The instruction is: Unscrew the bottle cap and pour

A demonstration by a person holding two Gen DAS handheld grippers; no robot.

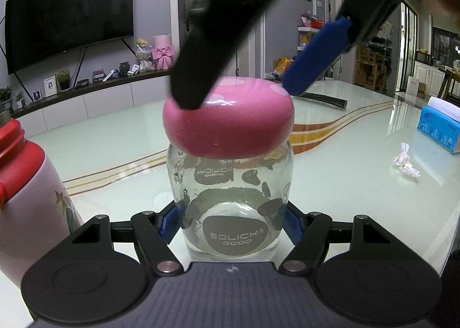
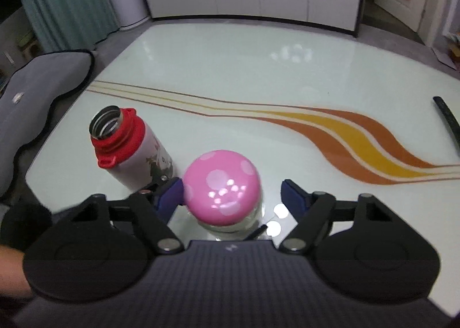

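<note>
To the left of both grippers stands an uncapped flask (image 2: 126, 146) with a red collar. The left gripper (image 1: 231, 226) clamps the glass bottle (image 1: 230, 204) low on its body, upright on the table (image 2: 258, 69). The right gripper (image 2: 233, 198) straddles the pink cap (image 2: 222, 187) from above, one pad touching, the other apart.

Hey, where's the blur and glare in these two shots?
Left wrist view: the right gripper above the pink spotted dome cap is motion-smeared; the clear glass bottle stays sharp. Right wrist view: softly blurred overall, lamp glare on the cap and the glossy white table.
</note>
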